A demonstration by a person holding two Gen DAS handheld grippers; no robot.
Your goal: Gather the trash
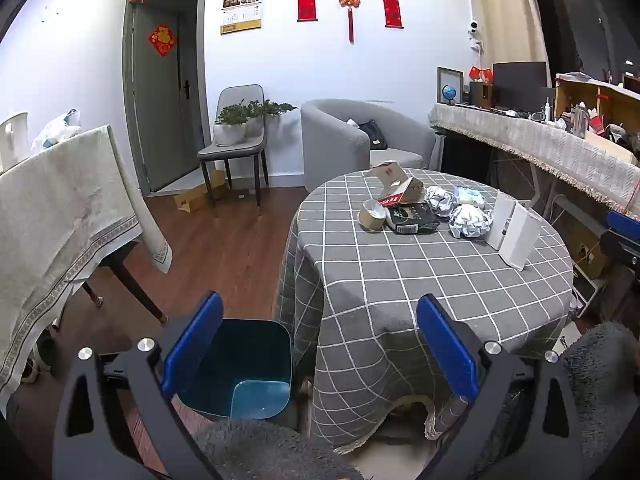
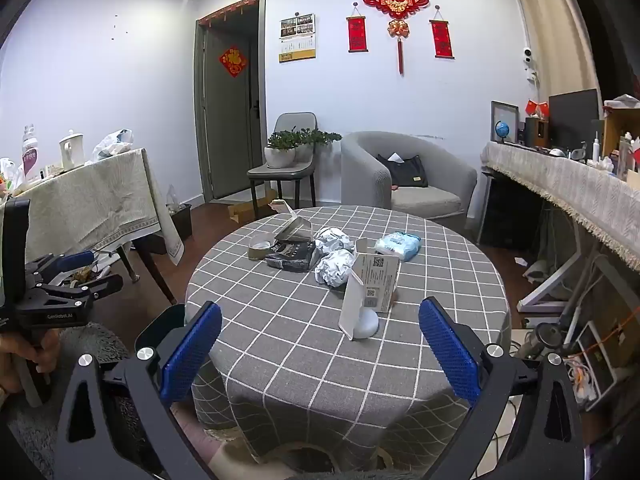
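Observation:
Trash lies on the round grey checked table [image 1: 400, 280] [image 2: 304, 344]: a tape roll [image 1: 372, 215] [image 2: 260, 246], a black carton [image 1: 412, 218] [image 2: 292, 256], a red-and-white opened box [image 1: 396, 186], two crumpled paper balls [image 1: 470, 220] [image 2: 334, 266], a blue-white packet [image 2: 398, 245] and an upright white box [image 1: 514, 234] [image 2: 370, 292]. A teal bin [image 1: 248, 368] stands on the floor left of the table, its rim [image 2: 160, 326] showing in the right wrist view. My left gripper [image 1: 320, 346] is open and empty above the bin and table edge. My right gripper [image 2: 320, 354] is open and empty before the table.
A cloth-covered table [image 1: 60, 208] stands at the left. A chair with a plant [image 1: 236, 136], a grey armchair [image 1: 352, 140] and a long cluttered side table [image 1: 540, 148] line the back and right. My left gripper [image 2: 52, 292] shows at the left of the right wrist view.

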